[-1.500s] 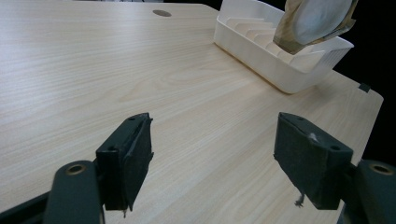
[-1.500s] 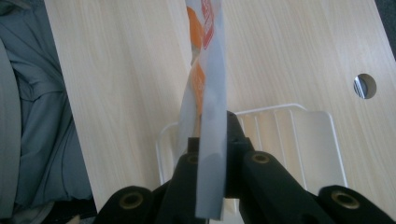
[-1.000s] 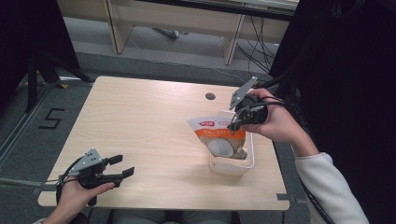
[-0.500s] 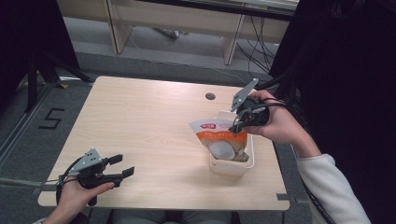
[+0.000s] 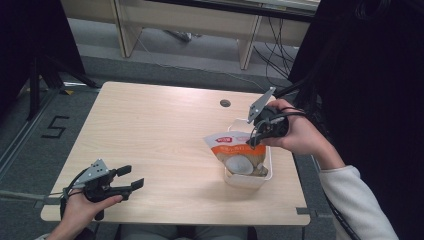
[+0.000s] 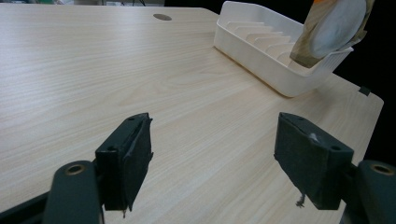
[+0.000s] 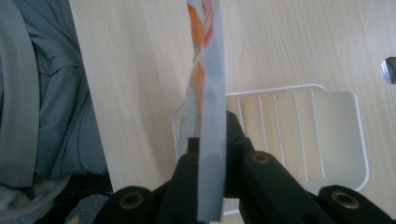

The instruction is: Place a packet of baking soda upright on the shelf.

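Two grippers on table [image 5: 150,130]. Right gripper [image 5: 256,136] clenched on pouch [image 5: 239,152] top edge; pouch hangs tilted, lower end inside white tray [image 5: 270,167] at table's 4 o'clock. Left gripper [image 5: 129,179] at 7 o'clock, jaws released, nothing between, well apart from tray.

Black left gripper [image 5: 131,178] and right gripper [image 5: 254,141] bear grey three-cornered plates; white sleeve [image 5: 356,205]

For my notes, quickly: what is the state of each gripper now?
Left gripper: open, holding nothing, above the table.
Right gripper: closed on the pouch, over the white tray.
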